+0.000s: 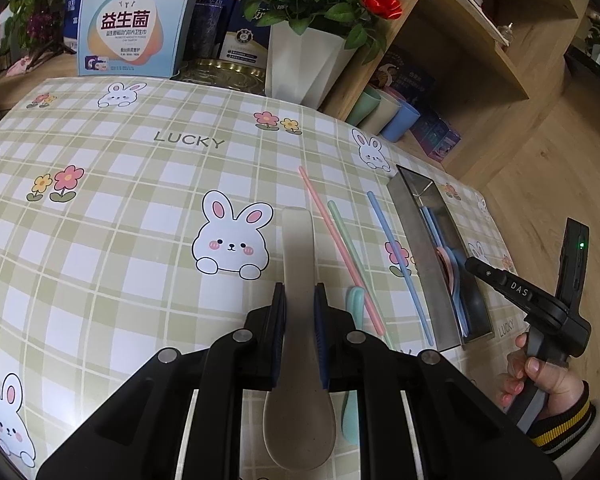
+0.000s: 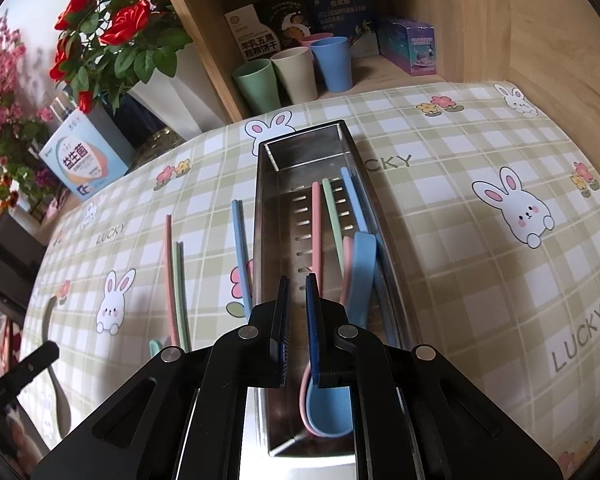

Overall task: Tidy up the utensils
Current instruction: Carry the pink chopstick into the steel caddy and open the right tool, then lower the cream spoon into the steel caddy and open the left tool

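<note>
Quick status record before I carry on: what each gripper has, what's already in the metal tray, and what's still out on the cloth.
left gripper: shut on the beige spoon, gripped at its handle
right gripper: over the metal tray, nothing between its fingers, narrow gap
in tray: pink, green and blue chopsticks; blue spoon on a pink spoon
on cloth: pink chopstick, green chopstick, blue chopstick, mint spoon

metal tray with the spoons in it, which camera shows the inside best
The right wrist view: it looks straight down the metal tray, showing its slotted floor, three chopsticks and the blue spoon stacked on a pink one. The left wrist view catches the tray side-on at the right, its near wall hiding most of the contents.
</note>
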### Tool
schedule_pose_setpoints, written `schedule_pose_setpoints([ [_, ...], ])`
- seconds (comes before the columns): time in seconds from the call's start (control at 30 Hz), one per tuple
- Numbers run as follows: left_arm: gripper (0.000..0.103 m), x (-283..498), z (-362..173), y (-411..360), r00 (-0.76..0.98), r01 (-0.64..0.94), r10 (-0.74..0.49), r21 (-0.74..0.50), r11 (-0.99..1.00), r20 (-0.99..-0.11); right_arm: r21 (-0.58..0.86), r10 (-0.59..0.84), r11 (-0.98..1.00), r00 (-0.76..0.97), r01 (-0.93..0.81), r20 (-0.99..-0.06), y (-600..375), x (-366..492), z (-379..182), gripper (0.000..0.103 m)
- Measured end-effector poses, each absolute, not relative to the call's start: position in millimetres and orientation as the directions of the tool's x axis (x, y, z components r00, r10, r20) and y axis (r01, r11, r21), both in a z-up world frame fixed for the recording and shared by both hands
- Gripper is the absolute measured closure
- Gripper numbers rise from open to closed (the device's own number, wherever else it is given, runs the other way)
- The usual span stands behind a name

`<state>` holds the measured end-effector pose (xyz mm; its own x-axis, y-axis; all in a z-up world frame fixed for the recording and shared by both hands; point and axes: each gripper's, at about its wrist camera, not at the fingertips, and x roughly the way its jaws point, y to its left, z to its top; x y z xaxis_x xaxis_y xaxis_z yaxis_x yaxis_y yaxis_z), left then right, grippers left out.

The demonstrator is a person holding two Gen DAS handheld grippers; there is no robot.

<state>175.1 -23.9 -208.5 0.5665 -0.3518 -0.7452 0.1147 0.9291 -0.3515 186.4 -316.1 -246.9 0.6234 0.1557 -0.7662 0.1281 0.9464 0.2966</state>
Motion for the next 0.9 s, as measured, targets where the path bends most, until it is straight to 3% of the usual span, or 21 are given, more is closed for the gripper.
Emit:
schedule_pose_setpoints([
  [0.07,0.090,174.7,-207.1,-25.9,0.564,0.116,-0.349,-0.346,0.931,-0.748,0.297,0.158,0.947,0.620,0.126,-0.768,-318.5,183.5,-246.7,0.082],
  [0.13,0.090,174.5,-205.4,-28.4,0.561,0.122,-0.348,-0.341,0.932,-0.751,0.296,0.153,0.946,0.630,0.129,-0.761,-322.1,179.5,-244.5,0.053],
  [0.3,0.090,176.9,-202.1,-41.8,0.553,0.140,-0.338,-0.316,0.939,-0.762,0.283,0.148,0.952,0.633,0.117,-0.760,-330.4,175.4,-239.1,0.045],
  [0.5,0.090,184.6,-198.5,-71.1,0.525,0.181,-0.350,-0.300,0.937,-0.776,0.311,0.165,0.941,0.625,0.131,-0.763,-354.5,171.4,-234.5,0.017],
  [0.9,0.090,216.8,-192.5,-201.4,0.395,0.351,-0.459,-0.331,0.876,-0.795,0.312,0.124,0.931,0.638,0.191,-0.760,-411.5,165.0,-224.2,0.016],
])
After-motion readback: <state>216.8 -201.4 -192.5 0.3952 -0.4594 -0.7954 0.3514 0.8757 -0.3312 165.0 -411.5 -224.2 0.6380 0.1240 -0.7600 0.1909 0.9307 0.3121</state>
